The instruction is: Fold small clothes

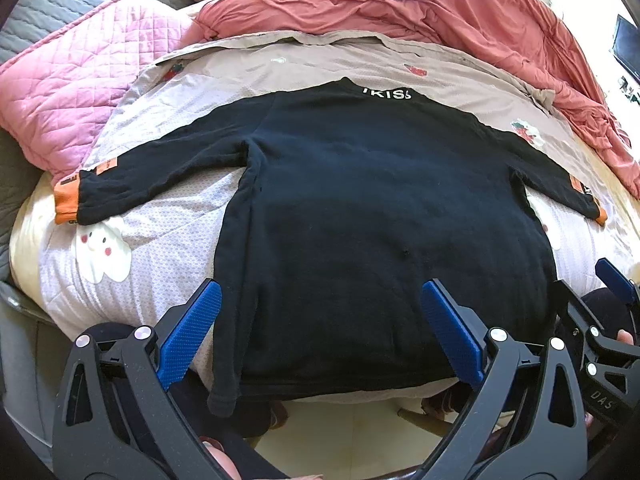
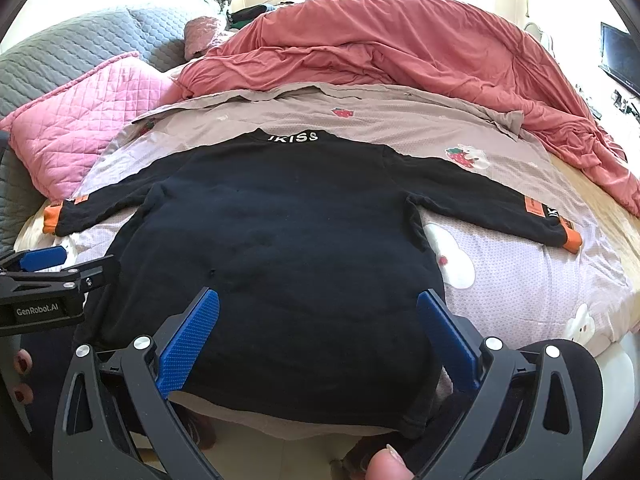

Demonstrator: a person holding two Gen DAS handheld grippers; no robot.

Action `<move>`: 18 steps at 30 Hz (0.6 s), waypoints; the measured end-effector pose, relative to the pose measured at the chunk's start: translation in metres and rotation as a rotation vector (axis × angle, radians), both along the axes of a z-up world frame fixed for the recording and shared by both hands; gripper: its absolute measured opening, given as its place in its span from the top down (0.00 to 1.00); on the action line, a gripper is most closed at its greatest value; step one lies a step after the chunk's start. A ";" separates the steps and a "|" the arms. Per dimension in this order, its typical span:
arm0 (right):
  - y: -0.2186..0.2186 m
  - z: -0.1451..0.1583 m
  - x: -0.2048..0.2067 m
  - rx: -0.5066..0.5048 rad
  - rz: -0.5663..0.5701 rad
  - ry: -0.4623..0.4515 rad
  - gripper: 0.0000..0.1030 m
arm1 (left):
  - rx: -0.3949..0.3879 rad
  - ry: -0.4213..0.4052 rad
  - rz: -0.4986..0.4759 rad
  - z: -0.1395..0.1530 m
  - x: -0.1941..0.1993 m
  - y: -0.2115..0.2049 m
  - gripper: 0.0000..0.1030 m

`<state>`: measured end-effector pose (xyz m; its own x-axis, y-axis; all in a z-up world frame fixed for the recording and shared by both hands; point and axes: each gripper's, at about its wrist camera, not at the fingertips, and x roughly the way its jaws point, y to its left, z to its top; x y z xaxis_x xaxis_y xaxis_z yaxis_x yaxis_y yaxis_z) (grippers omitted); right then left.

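A small black long-sleeved top (image 1: 360,208) (image 2: 280,240) with orange cuffs and white lettering at the collar lies flat, back up, on the bed, both sleeves spread out sideways. Its hem hangs slightly over the near bed edge. My left gripper (image 1: 320,300) stands open above the hem's left part, nothing between its blue pads. My right gripper (image 2: 318,312) stands open above the hem's right part, also holding nothing. The right gripper's blue finger (image 1: 612,276) shows at the right edge of the left wrist view; the left gripper's body (image 2: 44,280) shows at the left of the right wrist view.
A printed pale sheet (image 1: 168,256) covers the bed under the top. A pink quilted pillow (image 1: 68,92) lies at the left, a bunched salmon duvet (image 2: 420,52) at the back and right, a grey quilted cover (image 2: 80,44) far left. A dark screen (image 2: 620,56) hangs at the right.
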<state>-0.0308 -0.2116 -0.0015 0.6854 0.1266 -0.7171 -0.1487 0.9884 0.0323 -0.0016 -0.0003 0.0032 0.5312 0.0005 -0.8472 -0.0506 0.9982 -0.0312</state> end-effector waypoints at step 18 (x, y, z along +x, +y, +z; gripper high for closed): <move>0.000 0.001 0.000 0.001 -0.001 -0.001 0.04 | 0.001 -0.002 0.000 0.000 -0.001 0.001 0.09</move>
<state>-0.0312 -0.2114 -0.0008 0.6862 0.1264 -0.7163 -0.1474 0.9885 0.0332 -0.0024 0.0006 0.0034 0.5333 0.0011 -0.8460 -0.0509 0.9982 -0.0307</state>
